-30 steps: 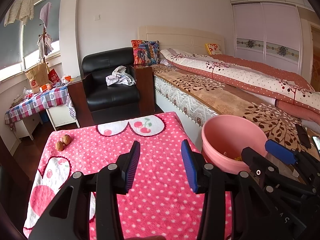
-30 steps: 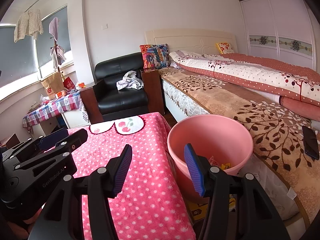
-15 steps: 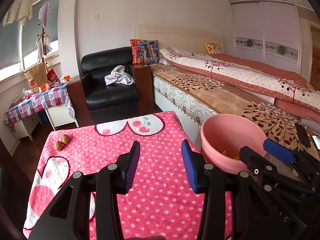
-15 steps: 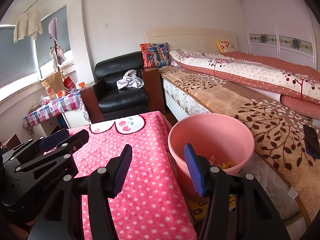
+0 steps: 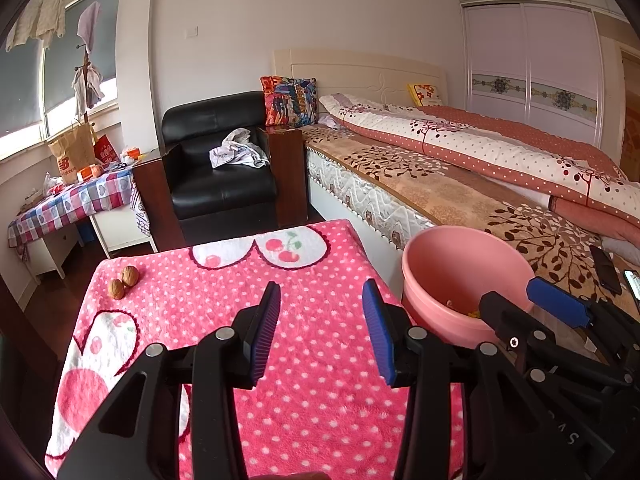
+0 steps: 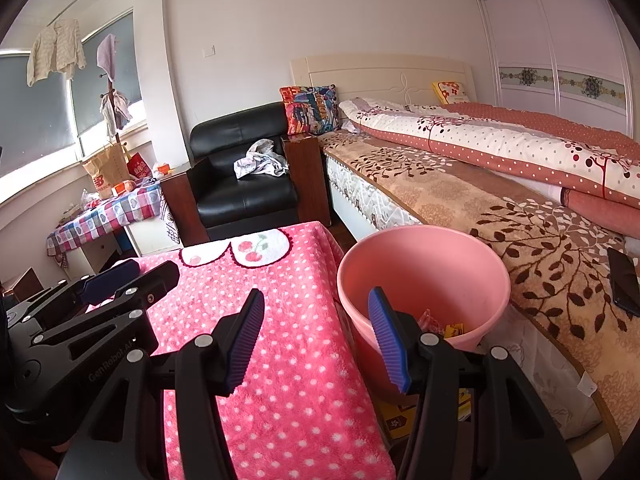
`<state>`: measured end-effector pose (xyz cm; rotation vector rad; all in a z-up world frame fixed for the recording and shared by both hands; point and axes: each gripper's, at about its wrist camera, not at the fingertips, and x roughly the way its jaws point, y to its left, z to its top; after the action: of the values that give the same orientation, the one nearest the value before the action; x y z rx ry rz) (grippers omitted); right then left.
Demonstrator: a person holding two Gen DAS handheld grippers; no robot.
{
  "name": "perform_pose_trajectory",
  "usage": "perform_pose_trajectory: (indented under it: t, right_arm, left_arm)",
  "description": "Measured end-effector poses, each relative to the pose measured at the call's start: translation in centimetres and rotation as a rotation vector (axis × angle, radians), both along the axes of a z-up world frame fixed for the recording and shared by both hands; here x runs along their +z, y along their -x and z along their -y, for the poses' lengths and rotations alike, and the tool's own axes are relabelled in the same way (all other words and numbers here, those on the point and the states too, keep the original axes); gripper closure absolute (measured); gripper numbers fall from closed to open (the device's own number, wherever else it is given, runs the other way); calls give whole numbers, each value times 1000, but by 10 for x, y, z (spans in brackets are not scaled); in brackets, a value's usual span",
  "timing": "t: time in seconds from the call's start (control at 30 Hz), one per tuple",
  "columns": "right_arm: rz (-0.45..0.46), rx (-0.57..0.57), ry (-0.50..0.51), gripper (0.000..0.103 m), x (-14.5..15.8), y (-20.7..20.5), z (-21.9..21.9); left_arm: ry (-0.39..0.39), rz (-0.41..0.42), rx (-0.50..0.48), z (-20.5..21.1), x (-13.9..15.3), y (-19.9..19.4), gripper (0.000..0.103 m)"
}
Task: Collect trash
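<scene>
Both grippers empty, left gripper (image 5: pixel 320 328) and right gripper (image 6: pixel 316 340) with jaws apart. We judge the walnuts (image 5: pixel 123 282), far left on the blanket (image 5: pixel 320 412), come next. Approach low, straddle one nut, then carry it right to the bucket (image 6: pixel 424 248).

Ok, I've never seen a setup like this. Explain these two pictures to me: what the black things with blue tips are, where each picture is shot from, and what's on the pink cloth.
No machine here: a person holds a pair of tongs in each hand, with a wide-angle camera mounted on each. One picture looks along the left tongs, the other along the right tongs. Each pair also shows at the edge of the other picture.

The blue strips are the gripping pads. Both pairs stand open and hold nothing.

Below them is a table under a pink dotted cloth. Two walnuts lie near its far left corner. Between table and bed stands a pink bucket with a few bits of trash at the bottom. A dark phone lies on the bed.
</scene>
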<state>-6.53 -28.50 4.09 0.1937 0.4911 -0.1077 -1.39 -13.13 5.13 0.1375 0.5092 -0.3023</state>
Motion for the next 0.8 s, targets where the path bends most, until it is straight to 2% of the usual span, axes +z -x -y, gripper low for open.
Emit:
perform_pose_trajectory:
  t: [0.5, 0.8]
  right_arm:
    - [3, -1, -12, 49, -4, 2, -4]
    - [92, -12, -45, 49, 6, 16, -1]
  left_arm:
    - [-3, -15, 2, -3, -8, -1, 60]
    - [-5, -22, 9, -5, -9, -2, 60]
